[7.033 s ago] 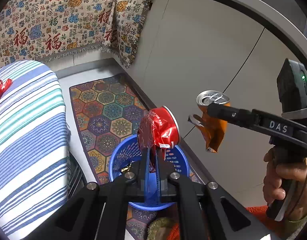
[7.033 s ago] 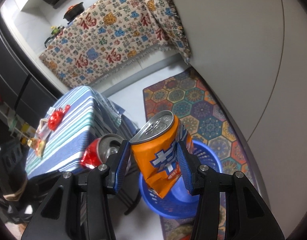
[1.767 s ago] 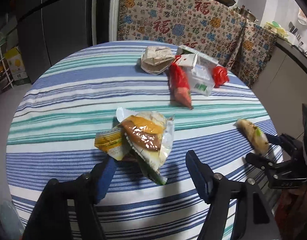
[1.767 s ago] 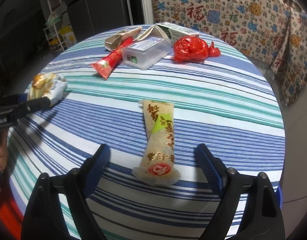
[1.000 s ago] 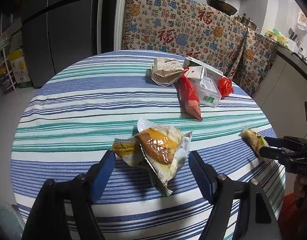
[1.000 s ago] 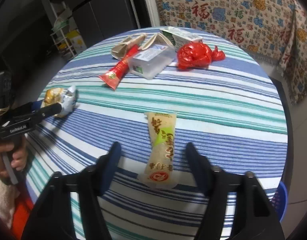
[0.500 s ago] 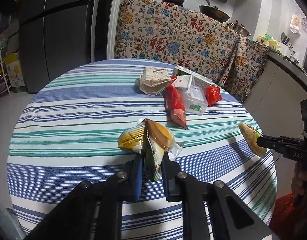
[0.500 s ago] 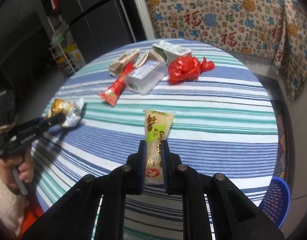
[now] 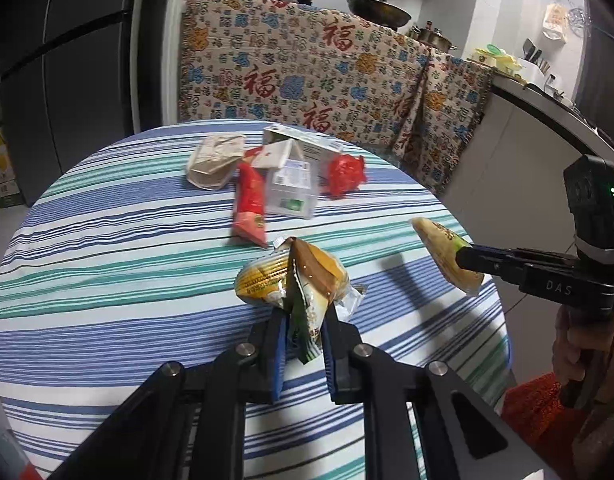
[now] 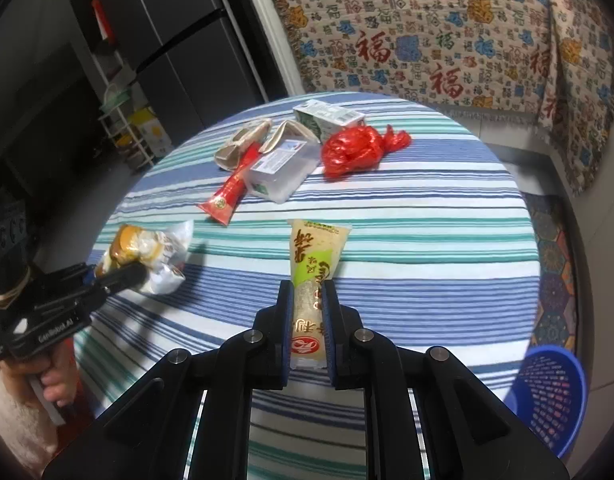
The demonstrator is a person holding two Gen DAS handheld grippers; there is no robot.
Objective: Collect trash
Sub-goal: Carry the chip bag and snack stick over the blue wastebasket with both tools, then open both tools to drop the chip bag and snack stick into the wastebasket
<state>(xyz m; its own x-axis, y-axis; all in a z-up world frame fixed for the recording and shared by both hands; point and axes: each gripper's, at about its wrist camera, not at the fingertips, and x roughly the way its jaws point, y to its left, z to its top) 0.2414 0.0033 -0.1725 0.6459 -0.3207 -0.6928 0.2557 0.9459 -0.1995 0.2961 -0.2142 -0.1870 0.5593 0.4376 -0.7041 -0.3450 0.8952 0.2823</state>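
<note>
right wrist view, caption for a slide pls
Right gripper shut on a long snack packet above the striped table.

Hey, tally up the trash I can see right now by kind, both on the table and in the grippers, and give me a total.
Snack wrappers, held: 2
Red sachet: 1
Red plastic bag: 1
Clear plastic box: 1
Carton: 1
Crumpled paper packaging: 1
Total: 7

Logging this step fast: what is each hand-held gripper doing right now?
Left hand-held gripper: shut on the crumpled snack wrapper.
Right hand-held gripper: shut on the long pale snack packet.
</note>
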